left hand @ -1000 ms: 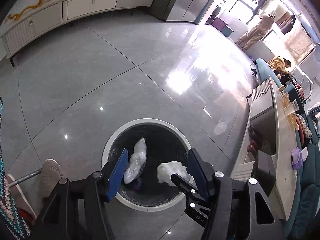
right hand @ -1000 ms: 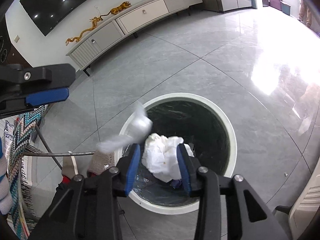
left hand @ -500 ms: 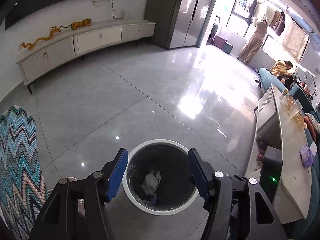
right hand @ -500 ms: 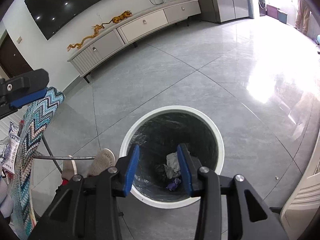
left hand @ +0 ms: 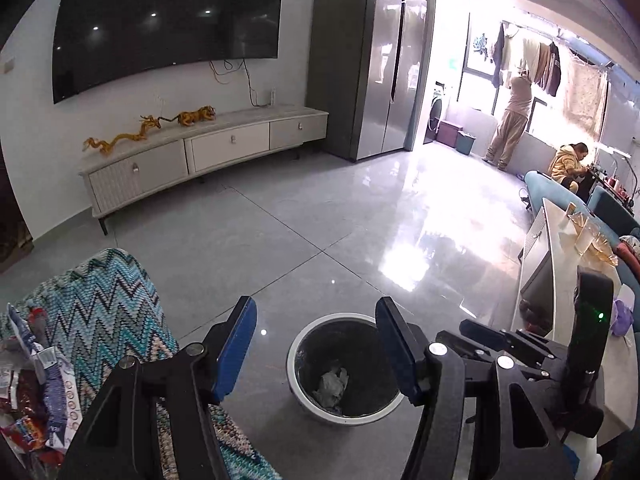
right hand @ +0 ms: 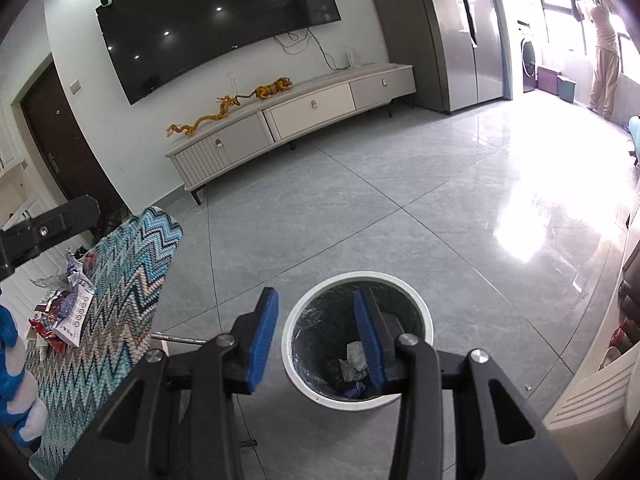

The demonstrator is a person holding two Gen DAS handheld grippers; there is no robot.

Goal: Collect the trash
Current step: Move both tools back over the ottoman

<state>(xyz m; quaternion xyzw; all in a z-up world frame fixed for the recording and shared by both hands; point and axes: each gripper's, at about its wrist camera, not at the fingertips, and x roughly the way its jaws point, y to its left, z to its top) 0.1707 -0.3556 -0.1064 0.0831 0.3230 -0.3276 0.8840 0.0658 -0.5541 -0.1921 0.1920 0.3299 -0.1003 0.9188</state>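
Left tool (left hand: 316,344) is spread wide, nothing between its blue pads, hanging above the white-rimmed trash bin (left hand: 298,380). I see the bin framed right between the two fingers, below and just ahead of them. Crumpled white wrapper (left hand: 331,386) lies at the bottom of the bin on the black liner.

Right tool (right hand: 316,340) is also spread and holds nothing. The same trash bin (right hand: 424,312) sits under and ahead of it, with the right finger overlapping the bin's mouth in view. Inside I see crumpled white paper (right hand: 355,356) and a small purple scrap (right hand: 354,390) nearer the tool.

To the left of both tools is the desk with a zigzag-pattern cloth (right hand: 120,300). More snack wrappers (right hand: 66,308) lie on it, well apart from the bin; in the left view they sit at far left (left hand: 28,392). The left tool's arm shows at the left edge of the right view, over that desk.

Bin stands on grey floor tiles (right hand: 360,208).
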